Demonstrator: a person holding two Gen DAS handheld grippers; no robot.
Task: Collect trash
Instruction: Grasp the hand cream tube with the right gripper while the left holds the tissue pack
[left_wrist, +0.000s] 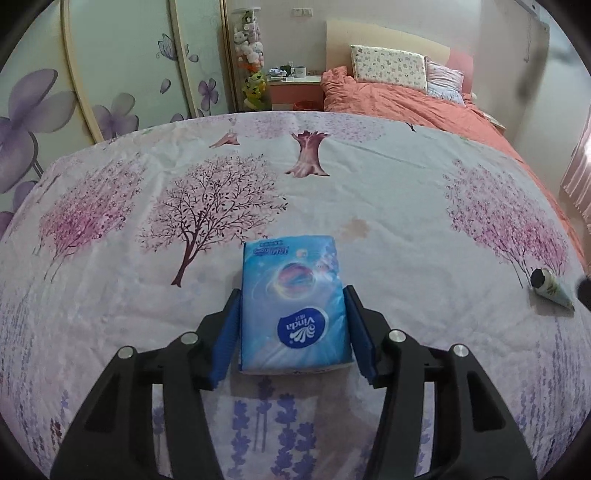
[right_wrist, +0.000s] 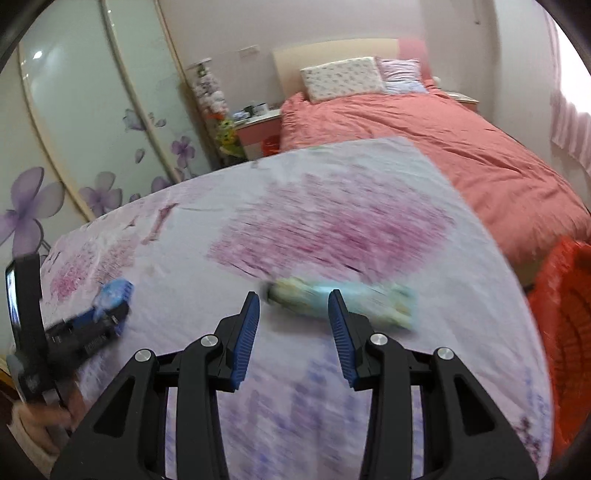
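Note:
A blue Vinda tissue pack (left_wrist: 293, 306) lies flat on the flowered cloth (left_wrist: 369, 206) between the fingers of my left gripper (left_wrist: 291, 306). The blue pads sit close along both sides of the pack; I cannot tell if they press it. A pale green tube with a black cap (left_wrist: 550, 290) lies at the far right. In the right wrist view the same tube (right_wrist: 340, 304) is blurred, lying just beyond my open, empty right gripper (right_wrist: 293, 308). The left gripper (right_wrist: 110, 306) shows at the far left there.
A red mesh basket (right_wrist: 565, 332) stands off the cloth's right edge. Behind is a bed with a coral duvet (right_wrist: 424, 140) and pillows, a nightstand with cups (left_wrist: 293, 79), and a flowered wardrobe (left_wrist: 110, 74) on the left.

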